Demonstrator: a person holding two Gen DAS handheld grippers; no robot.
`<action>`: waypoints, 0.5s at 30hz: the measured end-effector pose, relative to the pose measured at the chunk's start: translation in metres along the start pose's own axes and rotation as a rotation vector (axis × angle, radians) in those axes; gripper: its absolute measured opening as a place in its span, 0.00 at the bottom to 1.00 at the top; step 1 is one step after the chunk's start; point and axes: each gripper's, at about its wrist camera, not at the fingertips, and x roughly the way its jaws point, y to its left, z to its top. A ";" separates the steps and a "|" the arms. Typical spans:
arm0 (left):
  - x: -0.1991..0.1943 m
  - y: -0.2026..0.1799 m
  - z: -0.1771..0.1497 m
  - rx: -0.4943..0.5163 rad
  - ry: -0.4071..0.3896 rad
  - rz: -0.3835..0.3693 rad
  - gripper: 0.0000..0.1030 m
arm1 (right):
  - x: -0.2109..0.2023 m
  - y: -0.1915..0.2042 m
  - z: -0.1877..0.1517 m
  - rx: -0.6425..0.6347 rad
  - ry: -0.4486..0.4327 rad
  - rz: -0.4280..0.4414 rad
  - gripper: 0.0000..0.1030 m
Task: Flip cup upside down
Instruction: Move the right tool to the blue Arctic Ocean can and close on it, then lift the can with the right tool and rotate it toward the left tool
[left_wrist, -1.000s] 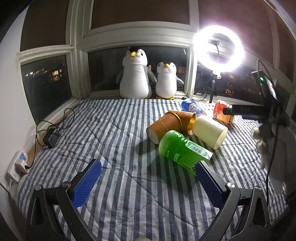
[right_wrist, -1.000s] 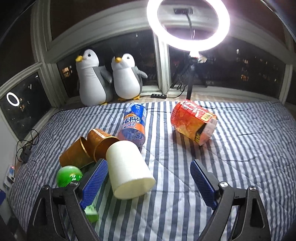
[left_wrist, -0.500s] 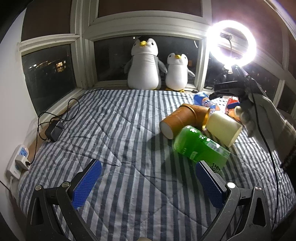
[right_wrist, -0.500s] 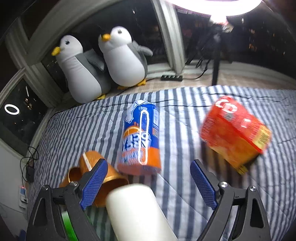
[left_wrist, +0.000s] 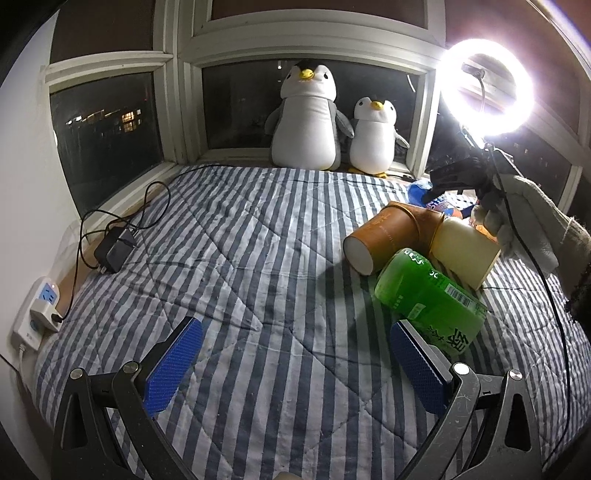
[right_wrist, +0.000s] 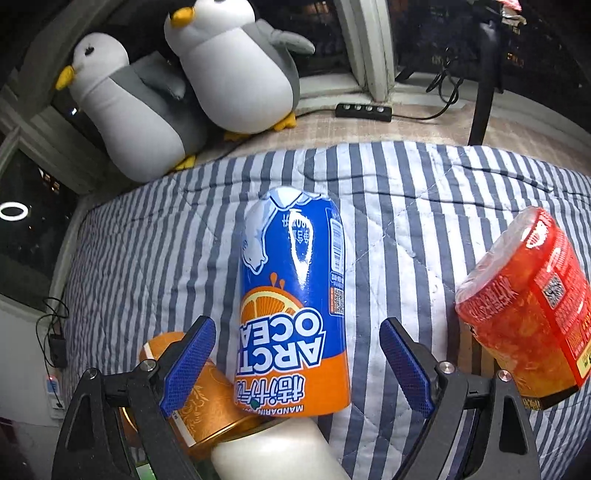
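The blue cup (right_wrist: 293, 310) lies on its side at centre frame in the right wrist view, on the striped quilt (right_wrist: 399, 206), its orange end nearest the camera. The right gripper (right_wrist: 297, 363) is spread wide, holding nothing, and the cup's near end sits between the two blue pads (right_wrist: 190, 360) without touching either.

The cup's near end touches a white cup (right_wrist: 273, 452) at the bottom edge and sits just beside a gold cup (right_wrist: 207, 398) at lower left. A red cup (right_wrist: 528, 314) lies apart at the right edge.

In the left wrist view, the left gripper (left_wrist: 291, 369) is also spread wide and empty above bare quilt; a green cup (left_wrist: 428, 295) lies just beside its right pad.

Probable faults:
- The left pad may snag the gold cup on closing, because the two lie close together.
- The glossy, rounded wall may slip or roll under pad pressure.
- The soft quilt may let the inverted cup tip over on release.
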 end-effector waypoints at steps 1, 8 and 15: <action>0.000 -0.001 0.000 0.002 0.000 0.000 1.00 | 0.004 -0.001 0.001 0.000 0.017 -0.006 0.78; -0.001 0.000 0.000 -0.004 0.001 0.006 1.00 | 0.016 -0.002 0.002 -0.004 0.070 0.015 0.54; -0.010 -0.005 0.000 0.006 -0.015 -0.001 1.00 | -0.002 -0.007 -0.003 0.007 0.025 0.021 0.51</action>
